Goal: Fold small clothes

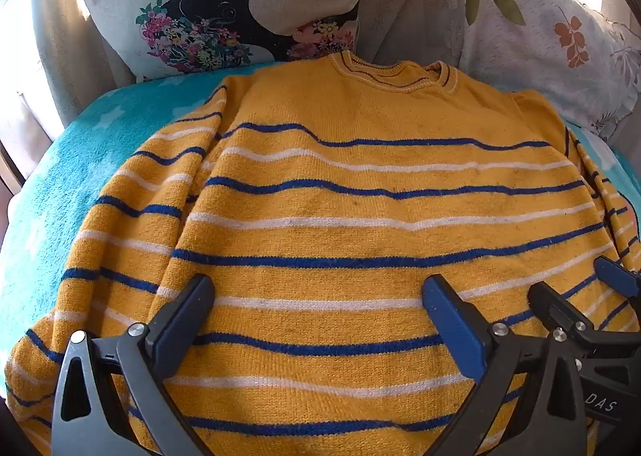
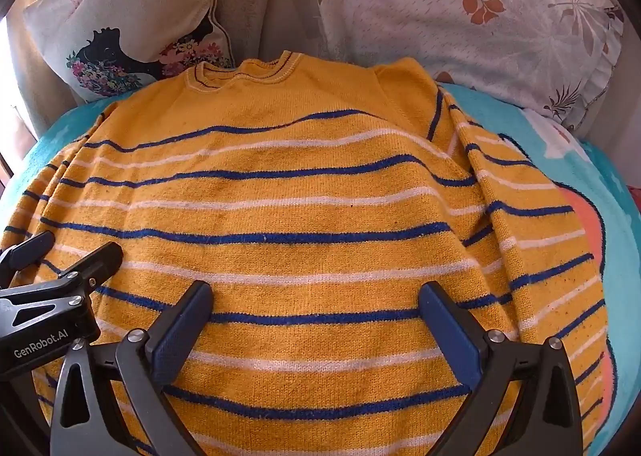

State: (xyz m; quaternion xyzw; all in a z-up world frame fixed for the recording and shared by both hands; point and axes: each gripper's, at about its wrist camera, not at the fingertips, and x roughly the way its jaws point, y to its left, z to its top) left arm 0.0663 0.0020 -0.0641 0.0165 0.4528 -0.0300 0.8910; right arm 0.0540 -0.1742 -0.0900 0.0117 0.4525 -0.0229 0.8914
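A small yellow sweater point(image 1: 340, 191) with blue and white stripes lies flat on a turquoise blanket point(image 1: 80, 175), collar away from me, sleeves spread along both sides. It also shows in the right wrist view point(image 2: 304, 207). My left gripper point(image 1: 318, 291) is open and empty, hovering over the lower middle of the sweater. My right gripper point(image 2: 316, 295) is open and empty, just to the right of the left one, over the same lower part. The right gripper shows at the right edge of the left wrist view point(image 1: 577, 283), and the left gripper shows at the left edge of the right wrist view point(image 2: 72, 251).
A cushion with a black silhouette and flowers point(image 1: 224, 7) leans behind the collar on the left. A white pillow with leaf print point(image 1: 553, 39) lies at the back right. A beige curtain point(image 1: 412, 3) hangs between them. The blanket has an orange patch point(image 2: 593, 223) at the right.
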